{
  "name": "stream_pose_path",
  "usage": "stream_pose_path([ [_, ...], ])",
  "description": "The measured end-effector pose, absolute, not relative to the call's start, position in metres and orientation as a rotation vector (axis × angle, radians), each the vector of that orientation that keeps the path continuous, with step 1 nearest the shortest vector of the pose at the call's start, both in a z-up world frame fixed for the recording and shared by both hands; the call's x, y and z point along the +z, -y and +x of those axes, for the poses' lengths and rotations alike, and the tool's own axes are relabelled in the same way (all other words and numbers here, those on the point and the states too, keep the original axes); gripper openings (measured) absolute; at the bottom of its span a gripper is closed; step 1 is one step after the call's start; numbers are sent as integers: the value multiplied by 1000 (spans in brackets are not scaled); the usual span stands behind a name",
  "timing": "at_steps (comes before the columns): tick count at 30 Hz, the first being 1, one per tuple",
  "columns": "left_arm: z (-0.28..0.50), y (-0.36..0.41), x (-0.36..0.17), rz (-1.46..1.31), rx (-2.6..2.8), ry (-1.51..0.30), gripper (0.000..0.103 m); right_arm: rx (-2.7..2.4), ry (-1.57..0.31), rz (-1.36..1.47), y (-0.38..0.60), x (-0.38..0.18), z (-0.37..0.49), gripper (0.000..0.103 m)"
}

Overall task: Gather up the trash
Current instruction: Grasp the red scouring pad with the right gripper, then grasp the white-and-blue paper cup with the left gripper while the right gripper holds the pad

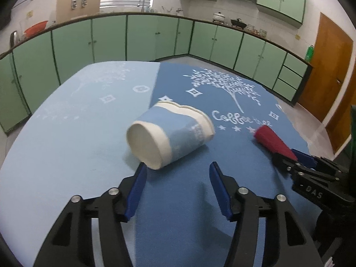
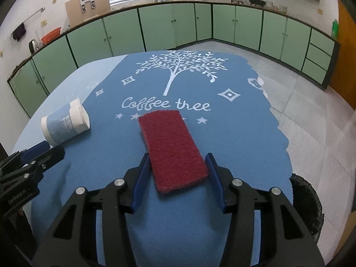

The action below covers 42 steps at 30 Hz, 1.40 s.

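A crumpled blue-and-white paper cup (image 1: pixel 169 133) lies on its side on the blue tablecloth (image 1: pixel 66 144), with its base towards me. My left gripper (image 1: pixel 178 169) stands open just short of it; the left fingertip is at the cup's base and nothing sits between the pads. The cup (image 2: pixel 64 122) and the left gripper (image 2: pixel 44 149) also show at the left of the right wrist view. A dark red scouring pad (image 2: pixel 173 146) lies flat with its near end between the fingers of my right gripper (image 2: pixel 177 156), which press on its two long edges. The same pad (image 1: pixel 271 140) shows in the left wrist view.
A bin lined with a black bag (image 2: pixel 307 202) stands on the floor below the table's right edge. The cloth carries a white tree print and the words "Coffee tree" (image 2: pixel 165 105). Green cabinets (image 2: pixel 155 29) run around the room, and a wooden door (image 1: pixel 329 71) is at the right.
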State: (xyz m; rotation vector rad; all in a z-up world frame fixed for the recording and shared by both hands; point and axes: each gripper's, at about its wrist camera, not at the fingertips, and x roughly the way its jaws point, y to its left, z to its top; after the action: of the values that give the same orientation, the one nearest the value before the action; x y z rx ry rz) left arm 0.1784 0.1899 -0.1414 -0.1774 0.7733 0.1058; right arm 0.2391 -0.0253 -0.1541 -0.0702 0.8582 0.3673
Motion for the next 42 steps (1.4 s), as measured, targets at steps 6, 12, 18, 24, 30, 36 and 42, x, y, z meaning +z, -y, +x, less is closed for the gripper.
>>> stream_pose_path([
  [6,189,-195,-147,-207,96,-794,60,361,-856,-89,22,-154,239,48],
  [12,191,-173,-144,-176,15,-787,59,354,-860,-77,24,-155,240,48],
  [18,183,-195,-139,-185,108,-768,77,350,-862,-99,21,-156,239,48],
  [24,195,-216,-147,-220,142,-797,85,347,-870,-126,17,-158,240,49],
  [30,214,-213,-150,-182,117,-826,89,345,-874,-133,16,-159,241,49],
  [36,226,-213,-153,-175,96,-834,86,345,-876,-133,16,-160,242,49],
  [42,218,-206,-149,-170,86,-811,63,344,-868,-129,16,-159,241,48],
])
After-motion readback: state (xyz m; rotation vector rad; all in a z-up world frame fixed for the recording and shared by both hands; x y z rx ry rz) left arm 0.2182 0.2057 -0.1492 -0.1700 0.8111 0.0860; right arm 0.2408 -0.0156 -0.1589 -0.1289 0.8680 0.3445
